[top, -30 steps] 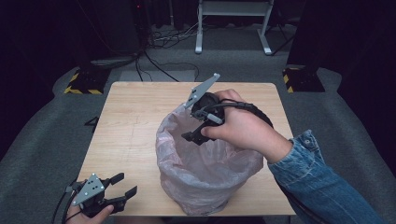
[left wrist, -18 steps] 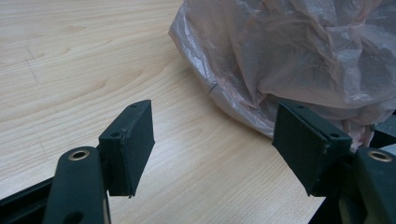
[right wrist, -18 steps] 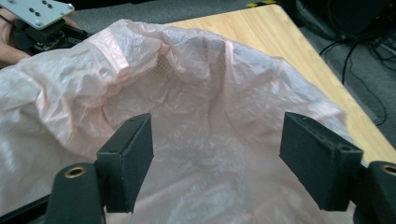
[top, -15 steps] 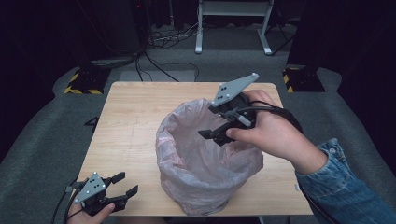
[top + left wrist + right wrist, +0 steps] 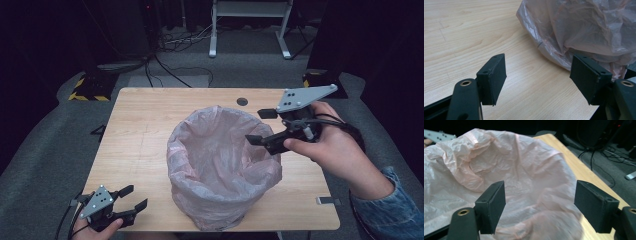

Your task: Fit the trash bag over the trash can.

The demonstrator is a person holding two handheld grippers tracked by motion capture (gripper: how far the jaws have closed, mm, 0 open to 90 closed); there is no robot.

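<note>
My right tool (image 5: 261, 127) hangs at the right-hand rim of the bin lined with a thin, crinkled pale pink plastic bag (image 5: 220, 170), its two black jaws spread wide and grasping nothing; one jaw sits over the bag's opening, the other just above the rim. In the right gripper view the jaws frame the bag's inner wall (image 5: 529, 177), with no contact that I can confirm. The lined bin stands on the light wooden surface (image 5: 145, 125), right of centre and toward the near edge. My left tool (image 5: 134, 197) rests low at the near left corner of the surface, well apart from the bin, jaws likewise released and empty; the left gripper view shows the bag's lower folds (image 5: 584, 30) beyond them.
</note>
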